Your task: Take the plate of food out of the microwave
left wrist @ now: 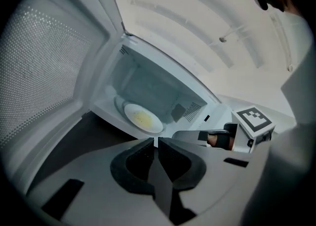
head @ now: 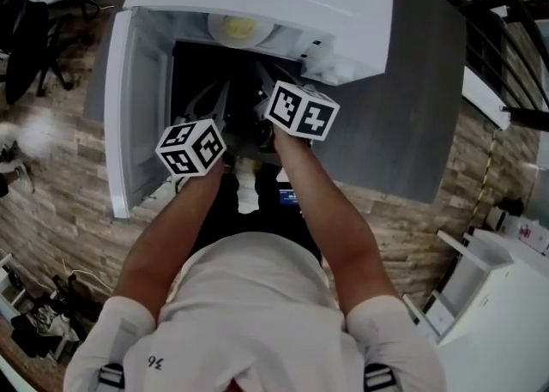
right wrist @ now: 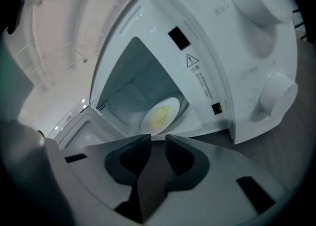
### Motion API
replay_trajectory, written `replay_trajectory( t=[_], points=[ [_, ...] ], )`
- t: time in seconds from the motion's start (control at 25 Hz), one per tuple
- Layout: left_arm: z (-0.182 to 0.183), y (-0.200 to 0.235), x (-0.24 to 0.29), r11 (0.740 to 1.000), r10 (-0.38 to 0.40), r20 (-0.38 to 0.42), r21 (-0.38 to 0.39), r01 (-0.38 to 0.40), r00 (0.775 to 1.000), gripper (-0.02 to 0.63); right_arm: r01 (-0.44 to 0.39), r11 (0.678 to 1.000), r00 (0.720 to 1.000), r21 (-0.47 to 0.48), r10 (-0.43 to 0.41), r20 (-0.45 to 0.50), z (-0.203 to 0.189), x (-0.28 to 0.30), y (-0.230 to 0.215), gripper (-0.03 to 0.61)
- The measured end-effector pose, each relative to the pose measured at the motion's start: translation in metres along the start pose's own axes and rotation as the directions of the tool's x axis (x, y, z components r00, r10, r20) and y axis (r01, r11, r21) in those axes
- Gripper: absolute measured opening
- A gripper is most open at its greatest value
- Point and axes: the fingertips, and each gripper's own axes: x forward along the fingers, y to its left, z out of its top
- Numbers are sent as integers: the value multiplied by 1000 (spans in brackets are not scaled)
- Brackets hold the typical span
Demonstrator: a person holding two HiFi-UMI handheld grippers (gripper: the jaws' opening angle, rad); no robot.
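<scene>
One plate of food [left wrist: 143, 117] is seen inside the one microwave [head: 283, 4], on its floor, past the open door [head: 129, 116]. Two round knobs [right wrist: 279, 91] on the microwave are shown only in the right gripper view. The door's dotted window [left wrist: 44, 67] is shown only in the left gripper view. Two grippers are held in front of the microwave. The left gripper [left wrist: 157, 142] is pressed together. The right gripper [right wrist: 158, 140] is parted a little, with nothing between.

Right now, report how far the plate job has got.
Done: the white microwave door stands open. In hand: left gripper, fingers together, and right gripper, fingers apart and empty, face the opening, touching nothing. To do: the round white plate of yellow food sits inside, to be gripped and lifted out.
</scene>
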Motion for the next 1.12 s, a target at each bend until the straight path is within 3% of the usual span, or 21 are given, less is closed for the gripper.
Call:
replay_trajectory(
  t=[0.48,1.12],
  points=[
    [3,24,16,1000,-2,-21,-29,2,1000,11,43,985,998,166,-49,33,10,56,-7,86],
    [0,24,28,998,-43,-54,-50,40,998,11,37,938,999,345,-48,23,17,74,-21,84]
  ],
)
